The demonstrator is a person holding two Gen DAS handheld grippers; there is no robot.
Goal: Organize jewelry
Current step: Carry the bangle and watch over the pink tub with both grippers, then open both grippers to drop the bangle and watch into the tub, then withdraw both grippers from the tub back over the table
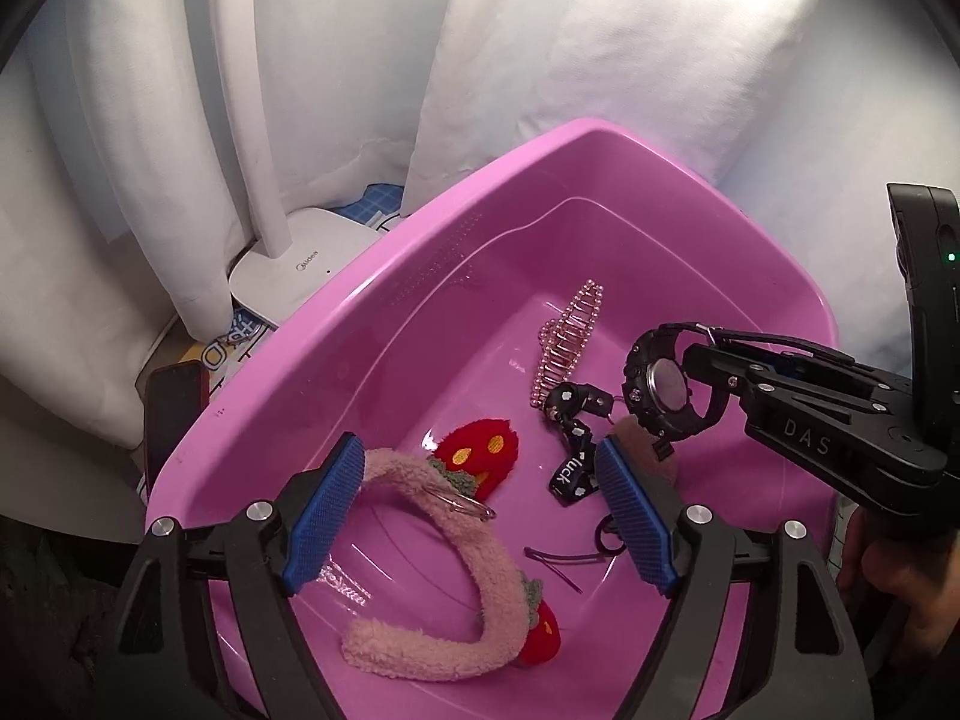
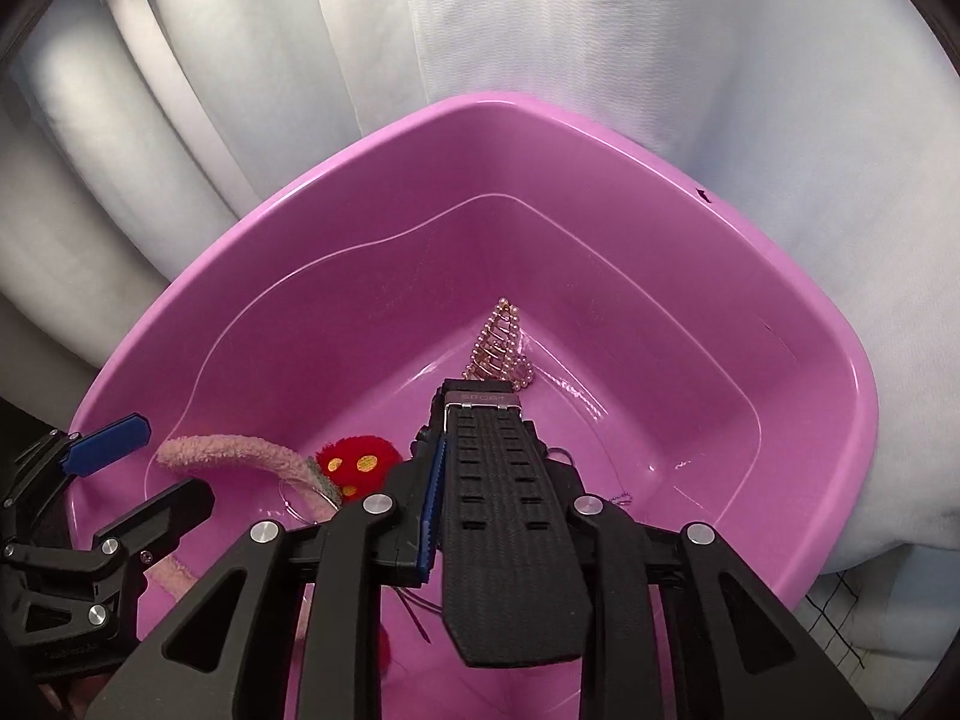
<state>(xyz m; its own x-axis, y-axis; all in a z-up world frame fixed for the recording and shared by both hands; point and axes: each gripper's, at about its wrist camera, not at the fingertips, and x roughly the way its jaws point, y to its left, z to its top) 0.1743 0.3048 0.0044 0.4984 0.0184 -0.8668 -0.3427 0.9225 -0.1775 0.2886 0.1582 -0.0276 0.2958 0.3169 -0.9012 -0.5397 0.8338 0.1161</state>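
A pink plastic basin [image 1: 372,300] holds a fuzzy pink headband with red strawberries [image 1: 480,546], a pearl hair clip [image 1: 570,336], a black "luck" strap [image 1: 570,468] and thin hair ties [image 1: 570,558]. My left gripper [image 1: 480,510] is open and empty above the headband. My right gripper [image 1: 714,360] is shut on a black sport watch [image 1: 666,387] and holds it above the basin's floor. In the right wrist view the watch strap [image 2: 510,510] lies between the fingers, over the basin [image 2: 780,300], with the pearl clip [image 2: 498,348] beyond it.
A white lamp base [image 1: 300,270] and a dark phone [image 1: 171,414] sit left of the basin. White cloth [image 1: 660,60] hangs behind it. The left gripper [image 2: 120,462] shows at the left of the right wrist view.
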